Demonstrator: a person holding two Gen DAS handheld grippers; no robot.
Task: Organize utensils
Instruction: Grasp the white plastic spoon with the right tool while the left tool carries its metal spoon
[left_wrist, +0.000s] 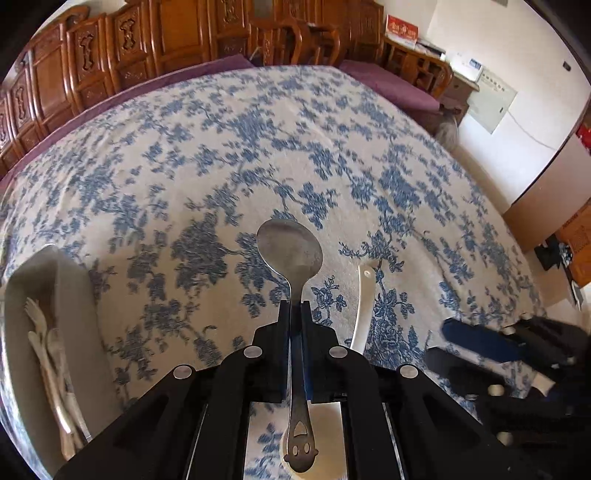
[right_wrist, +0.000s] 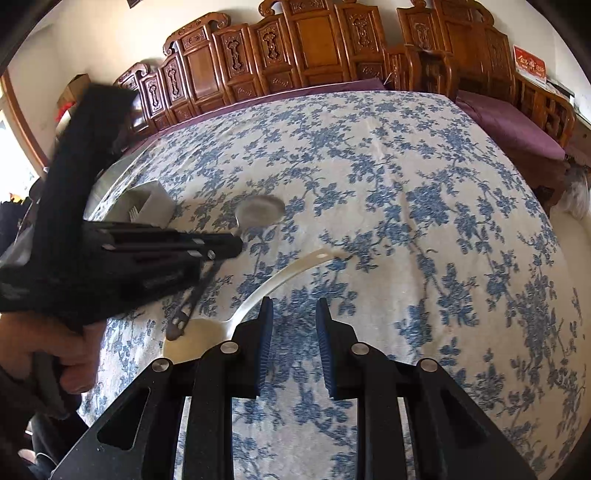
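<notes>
My left gripper (left_wrist: 295, 306) is shut on the handle of a metal spoon (left_wrist: 290, 251), bowl pointing forward, held above the table; the spoon also shows in the right wrist view (right_wrist: 260, 209). A white ceramic spoon (left_wrist: 364, 306) lies on the tablecloth just right of and under it, and shows in the right wrist view (right_wrist: 280, 277). A grey utensil holder (left_wrist: 79, 291) with white and clear utensils inside stands at the left, and shows in the right wrist view (right_wrist: 157, 203). My right gripper (right_wrist: 294, 314) is open and empty, just right of the white spoon's handle.
A blue-flowered white cloth (left_wrist: 258, 147) covers the round table. Carved wooden chairs (right_wrist: 314, 48) and purple cushions (right_wrist: 509, 125) ring the far side. The right gripper appears at the right in the left wrist view (left_wrist: 491, 354). A hand (right_wrist: 55, 350) holds the left gripper.
</notes>
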